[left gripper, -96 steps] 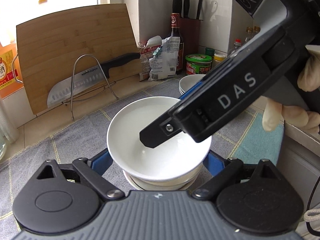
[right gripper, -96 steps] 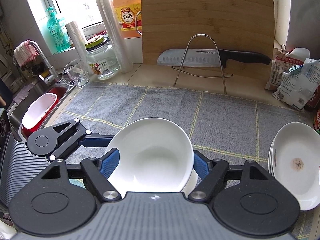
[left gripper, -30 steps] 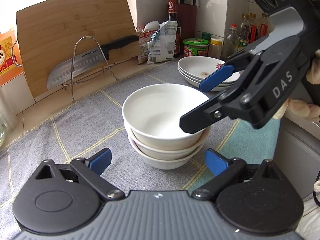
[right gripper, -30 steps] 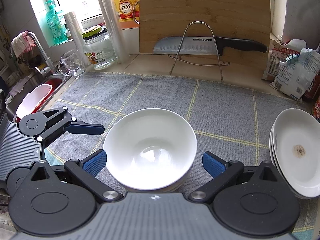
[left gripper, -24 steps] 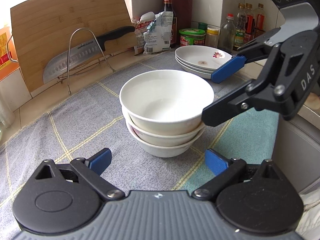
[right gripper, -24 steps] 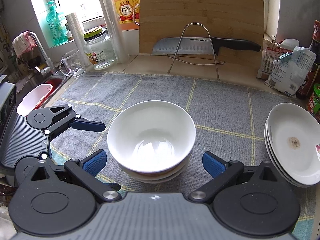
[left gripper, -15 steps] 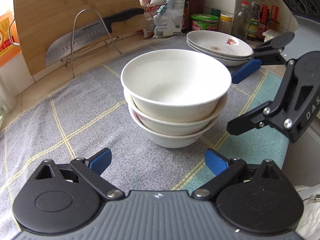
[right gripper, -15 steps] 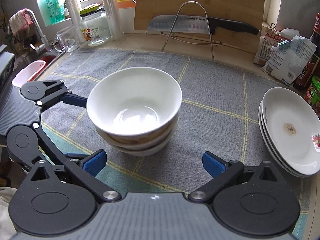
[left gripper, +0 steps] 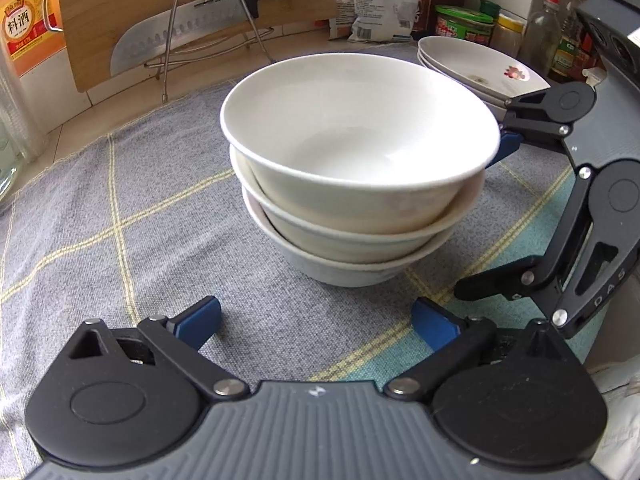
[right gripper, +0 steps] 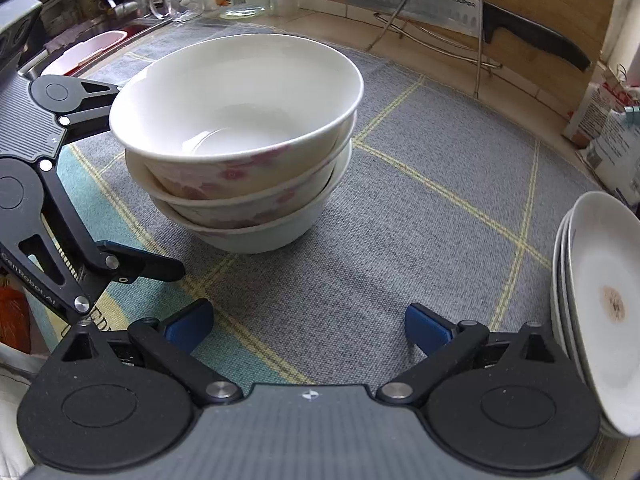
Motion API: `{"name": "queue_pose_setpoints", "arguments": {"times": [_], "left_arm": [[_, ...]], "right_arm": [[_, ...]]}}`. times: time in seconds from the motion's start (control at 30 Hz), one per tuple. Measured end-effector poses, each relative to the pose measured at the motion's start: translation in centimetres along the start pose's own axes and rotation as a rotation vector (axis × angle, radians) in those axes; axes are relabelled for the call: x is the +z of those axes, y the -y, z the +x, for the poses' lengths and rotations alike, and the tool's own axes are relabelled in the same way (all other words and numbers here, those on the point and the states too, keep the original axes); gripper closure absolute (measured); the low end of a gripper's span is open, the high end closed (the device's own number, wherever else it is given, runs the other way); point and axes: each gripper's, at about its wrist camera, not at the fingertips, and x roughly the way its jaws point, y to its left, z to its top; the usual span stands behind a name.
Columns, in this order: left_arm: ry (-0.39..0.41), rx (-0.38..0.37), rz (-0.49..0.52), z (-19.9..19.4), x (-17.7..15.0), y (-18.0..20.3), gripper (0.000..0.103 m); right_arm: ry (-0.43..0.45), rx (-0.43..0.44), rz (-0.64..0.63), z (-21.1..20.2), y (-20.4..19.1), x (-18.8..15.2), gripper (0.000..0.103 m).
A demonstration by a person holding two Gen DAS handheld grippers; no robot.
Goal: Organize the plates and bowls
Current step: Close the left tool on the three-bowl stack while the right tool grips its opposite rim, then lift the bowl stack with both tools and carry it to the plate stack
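Bowls stand in a stack of three on the grey checked cloth that covers the desk, the top bowl sitting a little tilted inside the second one. Going from left to right in the left wrist view, an orange bottle with a yellow label stands at the far left, then a wooden cutting board leans against the wall with a knife resting on a wire stand in front of it. The left gripper is in front of the bowl stack with its blue fingers wide apart, and it holds nothing. Behind the bowls to the right lies a stack of plates, and near them are food bags and some jars and bottles. The right gripper shows at the right edge, just beside the bowls, with its jaws spread.

In the right wrist view the left gripper is at the left side of the bowls, which have a pink flower pattern on the outside. The right gripper is near the stack, its fingers apart and not touching anything. The plates are at the right edge.
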Motion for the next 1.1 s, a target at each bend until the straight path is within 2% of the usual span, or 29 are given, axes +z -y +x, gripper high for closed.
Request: {"name": "queue_pose_setpoints", "arguments": {"times": [0.17, 0.43, 0.73, 1.1], "left_arm": [[0.011, 0.010, -0.025, -0.1, -0.2, -0.1, 0.000], [0.017, -0.007, 0.003, 0.2, 0.0, -0.5, 0.000], [0.060, -0.089, 0.111, 0.8, 0.5, -1.3, 0.000], [0.101, -0.213, 0.276, 1.1, 0.9, -3.3, 0.003]], "right_arm": [[0.036, 0.031, -0.052, -0.3, 0.2, -0.7, 0.000], [0.095, 0.053, -0.077, -0.5, 0.7, -1.5, 0.000], [0.100, 0.034, -0.053, -0.3, 0.5, -1.3, 0.000], [0.064, 0.015, -0.073, 0.6, -0.4, 1.1, 0.000]]}}
